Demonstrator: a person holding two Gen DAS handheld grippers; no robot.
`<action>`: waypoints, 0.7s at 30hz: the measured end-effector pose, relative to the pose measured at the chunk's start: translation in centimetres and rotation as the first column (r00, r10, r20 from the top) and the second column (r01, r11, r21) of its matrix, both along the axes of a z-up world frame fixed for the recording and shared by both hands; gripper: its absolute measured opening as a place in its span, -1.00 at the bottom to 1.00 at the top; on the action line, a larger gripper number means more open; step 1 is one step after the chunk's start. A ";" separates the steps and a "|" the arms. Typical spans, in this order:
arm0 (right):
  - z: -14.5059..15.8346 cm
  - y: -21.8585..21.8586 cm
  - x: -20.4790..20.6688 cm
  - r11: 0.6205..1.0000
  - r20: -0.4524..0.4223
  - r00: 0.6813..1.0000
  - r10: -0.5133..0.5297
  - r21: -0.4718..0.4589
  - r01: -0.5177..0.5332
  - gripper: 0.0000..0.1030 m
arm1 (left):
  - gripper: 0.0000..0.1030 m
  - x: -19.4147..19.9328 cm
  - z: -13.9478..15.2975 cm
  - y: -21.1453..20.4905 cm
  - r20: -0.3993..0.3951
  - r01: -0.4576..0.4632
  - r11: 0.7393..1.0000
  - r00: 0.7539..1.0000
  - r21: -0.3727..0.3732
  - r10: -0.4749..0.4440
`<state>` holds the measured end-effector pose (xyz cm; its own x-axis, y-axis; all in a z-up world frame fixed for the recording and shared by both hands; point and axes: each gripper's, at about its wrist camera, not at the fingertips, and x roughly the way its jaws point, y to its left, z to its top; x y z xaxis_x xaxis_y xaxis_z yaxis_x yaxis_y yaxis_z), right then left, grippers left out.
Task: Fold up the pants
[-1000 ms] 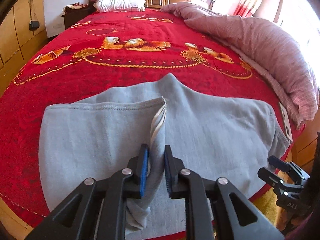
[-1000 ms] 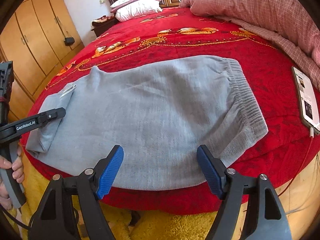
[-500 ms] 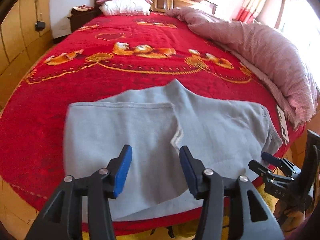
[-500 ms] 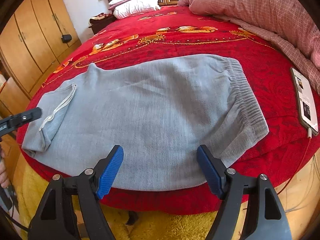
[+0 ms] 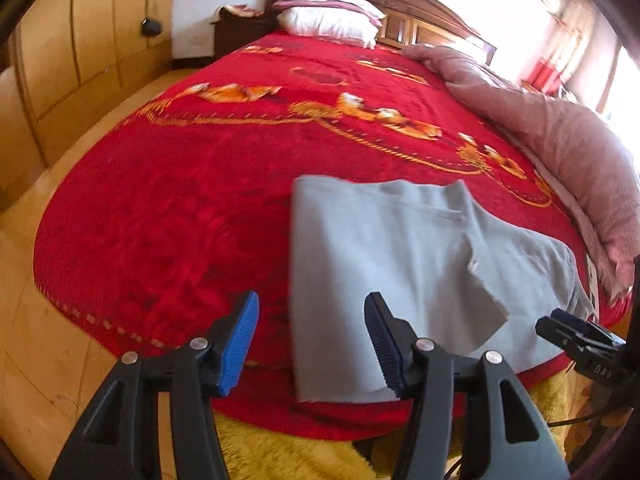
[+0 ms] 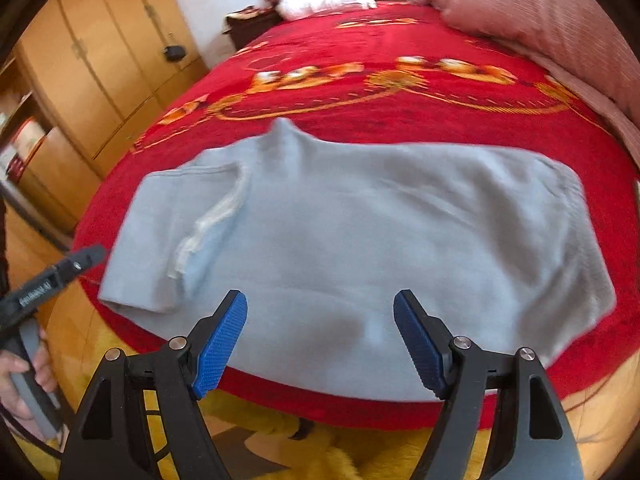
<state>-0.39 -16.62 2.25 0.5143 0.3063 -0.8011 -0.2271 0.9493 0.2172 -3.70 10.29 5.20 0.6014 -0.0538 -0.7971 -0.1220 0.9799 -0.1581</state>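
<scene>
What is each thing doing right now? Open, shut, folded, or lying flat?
Grey pants: lying on the bed, one end folded over on top, held by neither gripper.
Left gripper: jaws opening, nothing pressed between them.
Right gripper: open, empty, above the pants' near edge.
Red blanket: spread flat over the bed.
Pink quilt: bunched along the bed's far side.
Pillows: stacked at the headboard.

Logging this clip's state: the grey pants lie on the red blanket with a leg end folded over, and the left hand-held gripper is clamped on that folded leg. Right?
Not quite. The left hand-held gripper grips nothing: its jaws are opening, clear of the cloth, as the left wrist view shows. The grey pants do lie on the red blanket with the leg end folded over.
</scene>
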 end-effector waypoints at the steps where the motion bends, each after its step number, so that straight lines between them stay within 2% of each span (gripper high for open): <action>1: 0.2 0.6 0.2 1.000 -0.001 1.000 0.012 0.002 -0.012 0.52 | 0.13 -0.3 -0.3 0.5 -0.006 -0.009 1.000 1.000 -0.008 0.009; 9: 1.7 5.1 2.5 0.997 -0.011 0.997 0.074 0.039 -0.073 0.52 | 0.18 -2.7 -1.4 2.5 -0.019 -0.030 0.999 0.999 -0.038 0.030; 15: 0.1 7.5 4.3 0.992 -0.083 0.991 0.109 0.070 -0.103 0.52 | 0.36 -4.1 -2.6 2.4 -0.043 -0.015 0.999 0.999 -0.040 0.013; 19: -1.4 9.0 5.2 0.991 -0.116 0.985 0.131 0.031 -0.128 0.24 | 0.43 -4.5 -3.7 1.5 -0.067 0.021 0.999 0.997 -0.037 -0.024; 21: -2.1 9.3 5.5 0.992 -0.126 0.984 0.129 0.019 -0.127 0.16 | 0.47 -4.7 -4.1 0.9 -0.074 0.044 0.998 0.996 -0.047 -0.048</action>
<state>5.09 -7.36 0.19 0.3649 0.3722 -0.8534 -0.3164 0.9116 0.2623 -8.40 11.21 1.12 0.5358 -0.1173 -0.8362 -0.0902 0.9767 -0.1947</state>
